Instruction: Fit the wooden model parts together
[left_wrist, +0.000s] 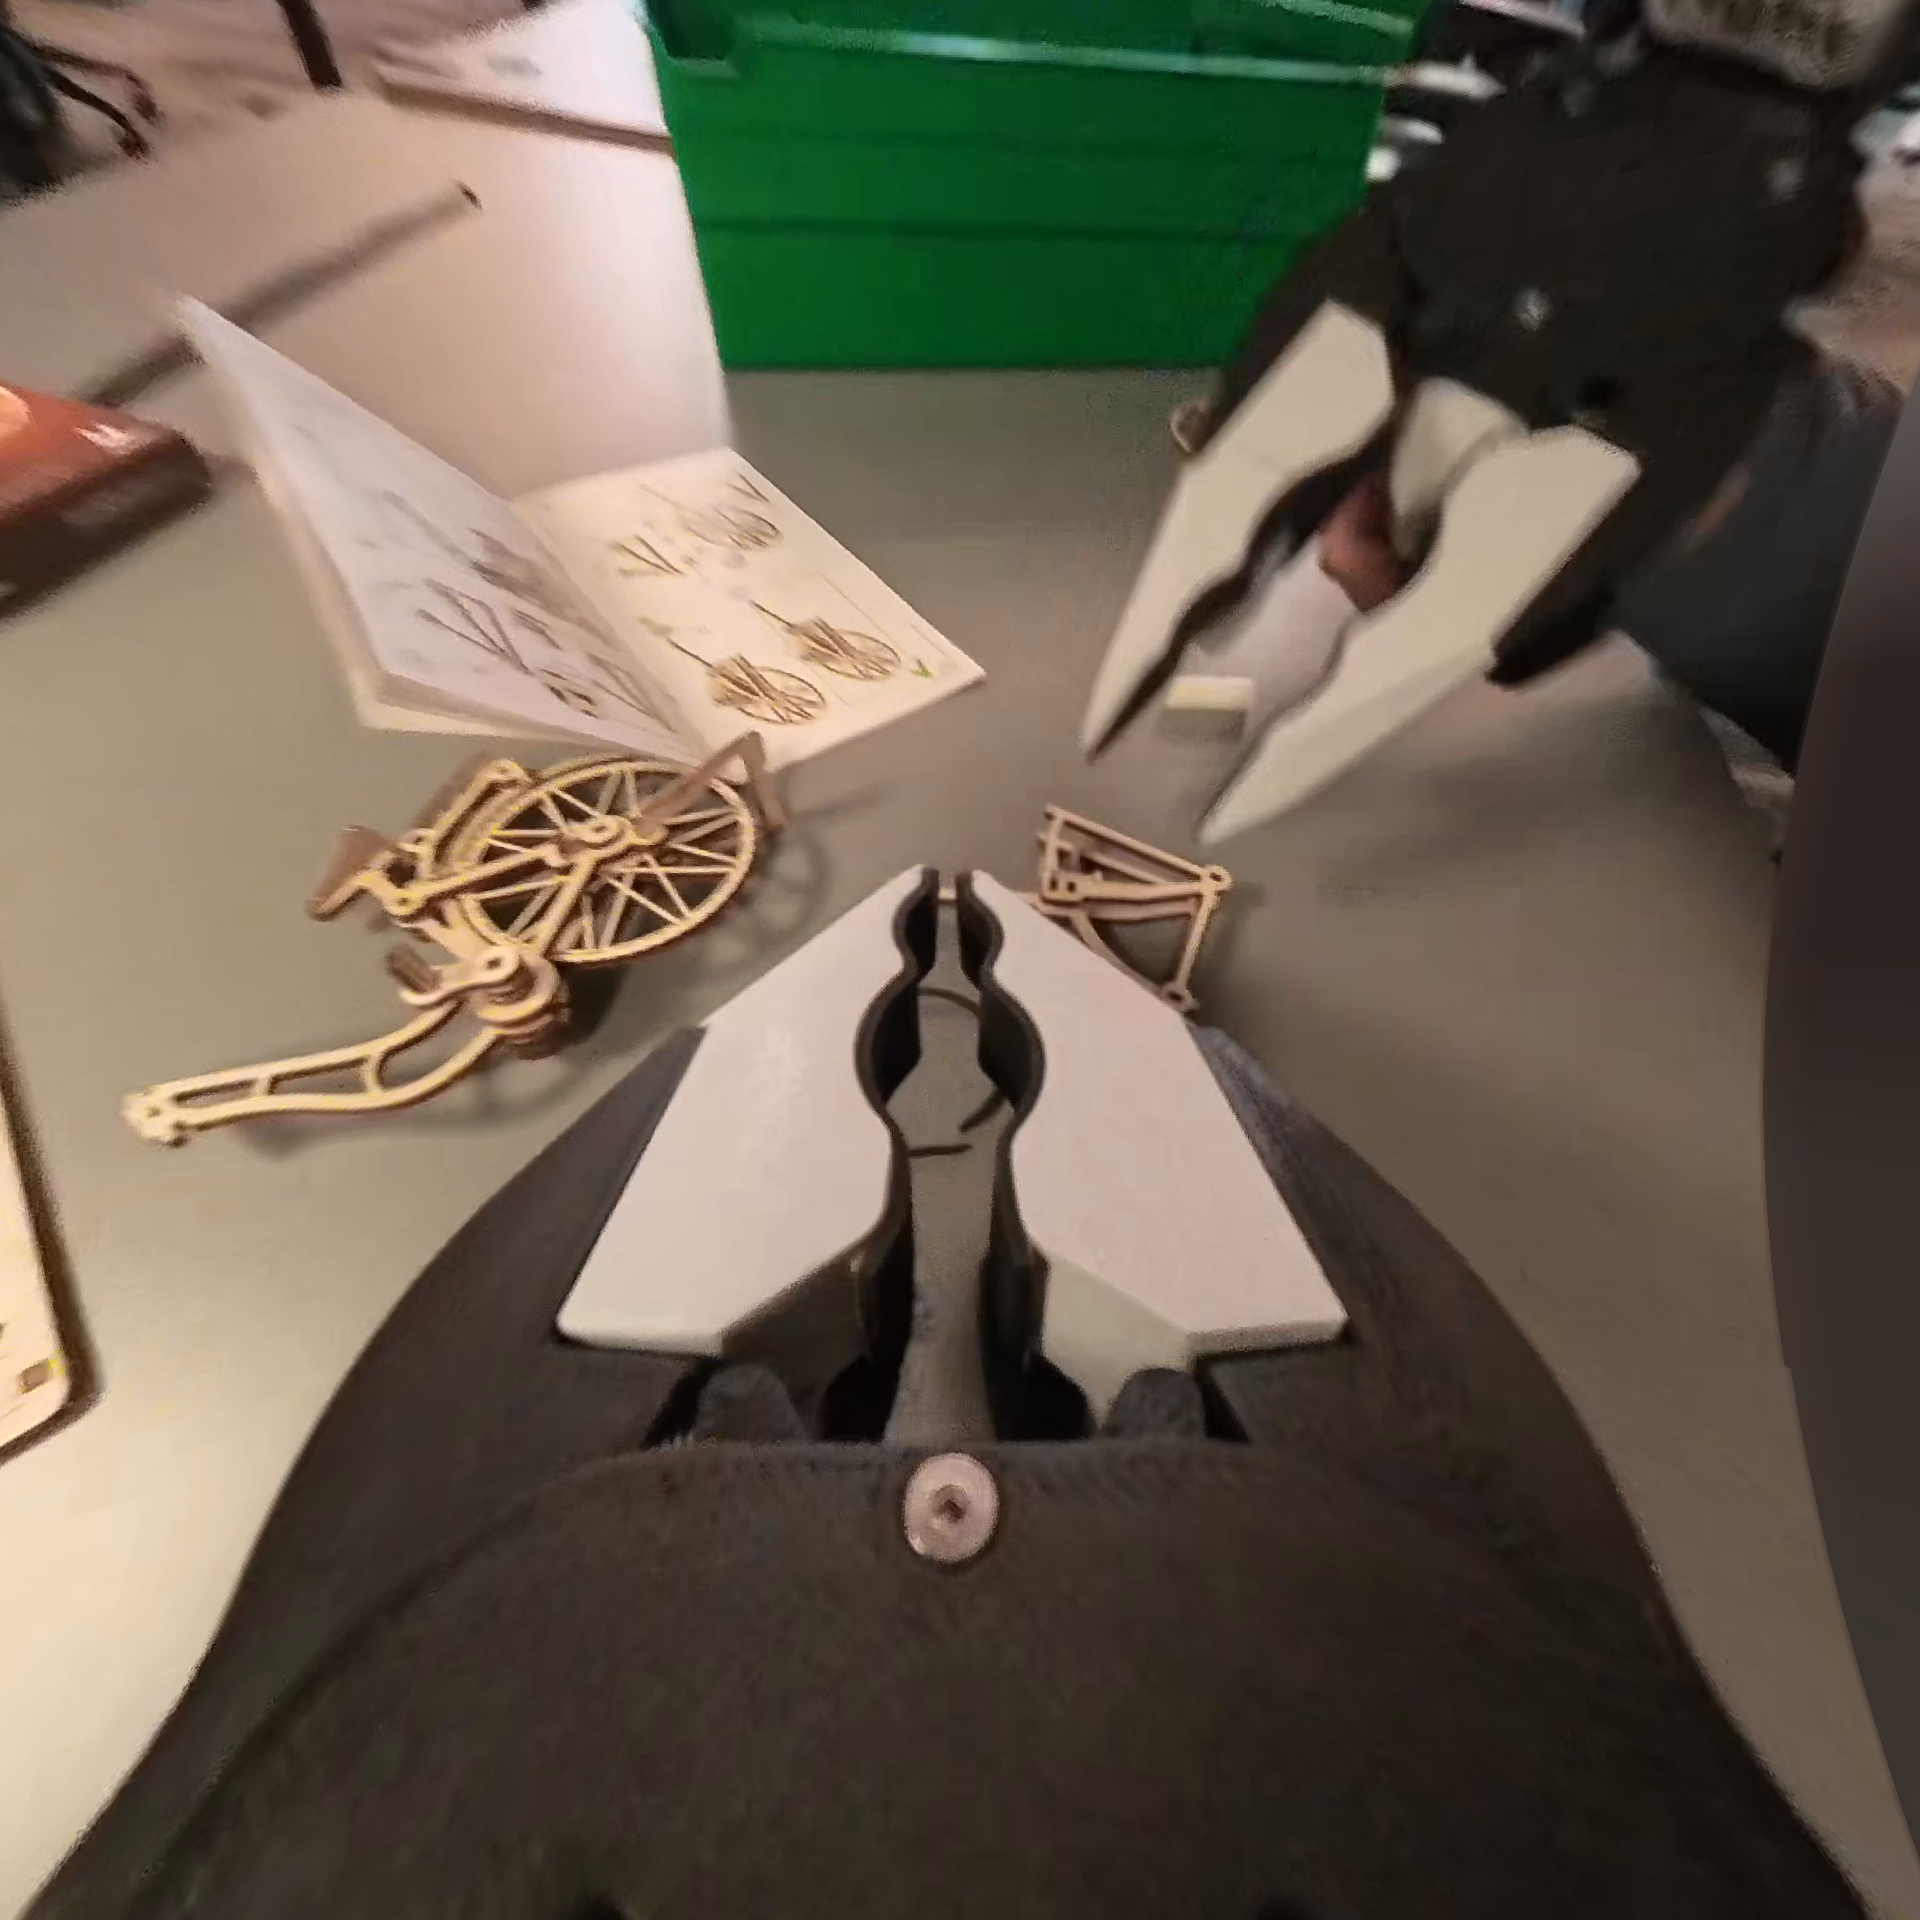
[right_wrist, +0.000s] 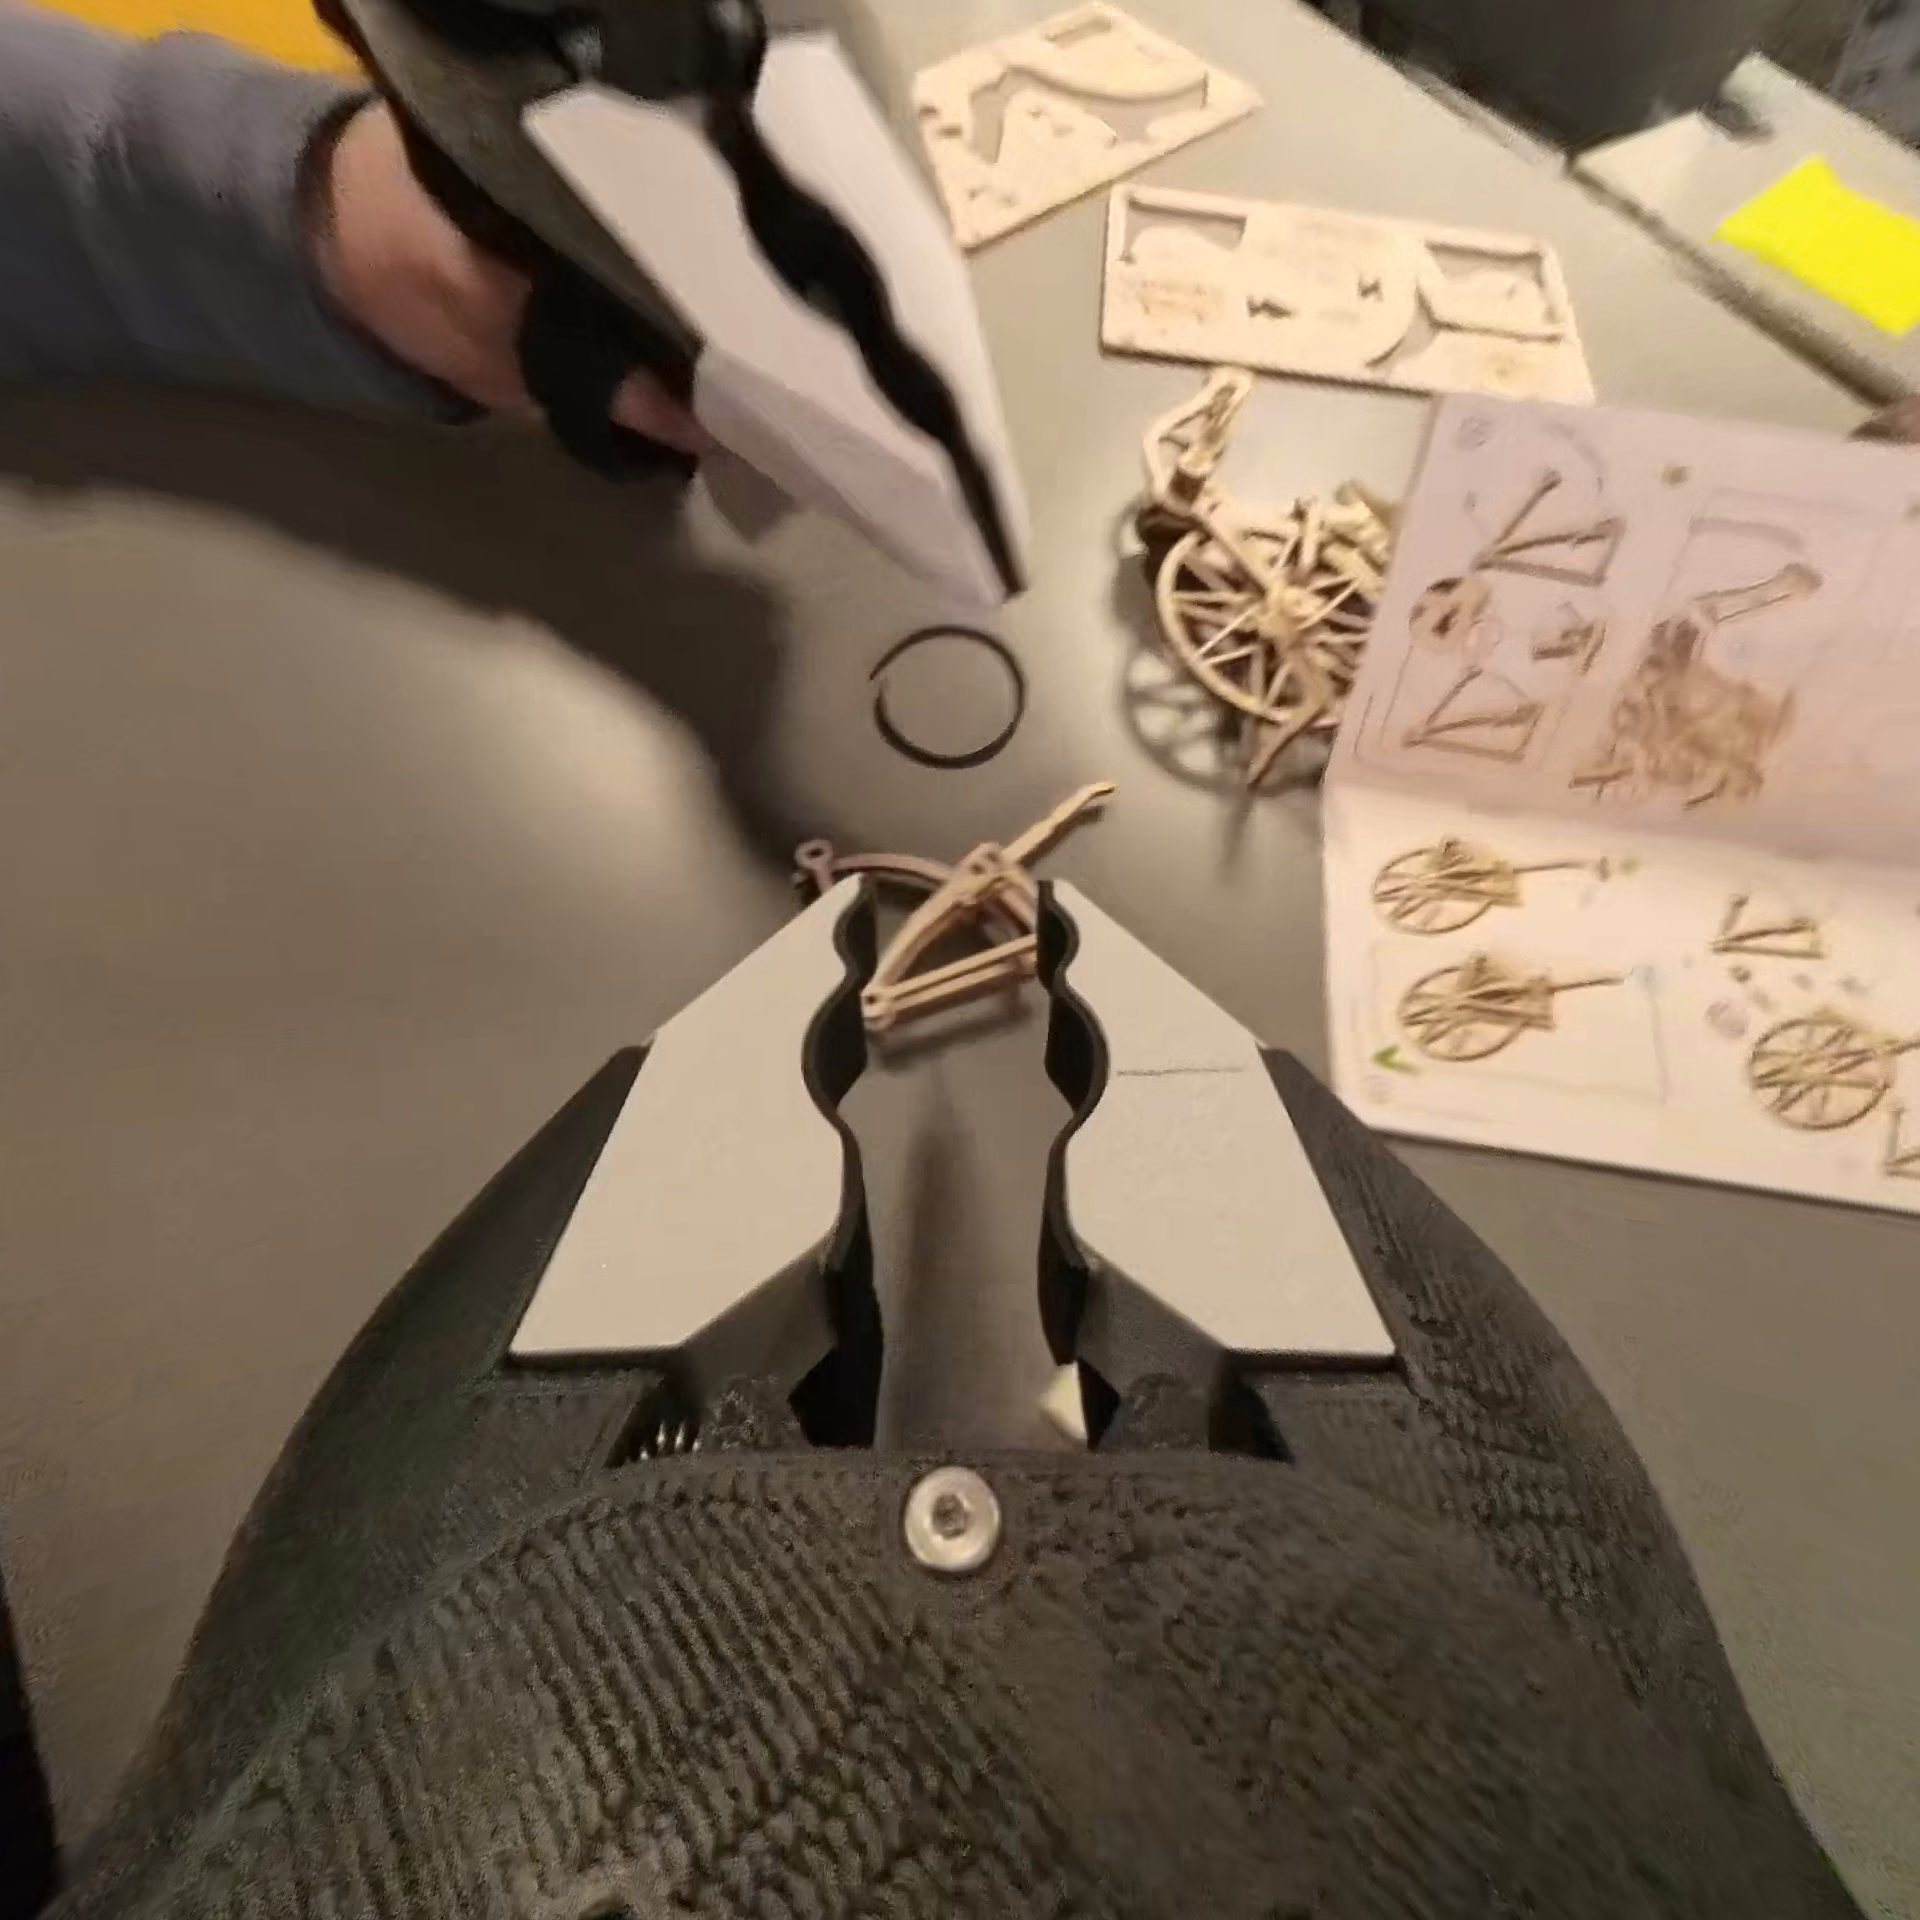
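As small wooden frame (right_wrist: 961, 935) lay on counter (right_wrist: 416, 935), right gripper (right_wrist: 951, 899) fingers apart, straddling it; left gripper (left_wrist: 940, 883) fingers nearly together, empty. Frame judged light, thin, brittle: grip at thick joint, gently.

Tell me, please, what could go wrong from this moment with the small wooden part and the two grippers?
1. The small wooden part is thin latticework lying between the open right gripper fingers; a hard squeeze might snap it.
2. The black ring lies loose near the left gripper; a sweep could knock it away.
3. The booklet rests against the wheel model; nudging either may shift both.
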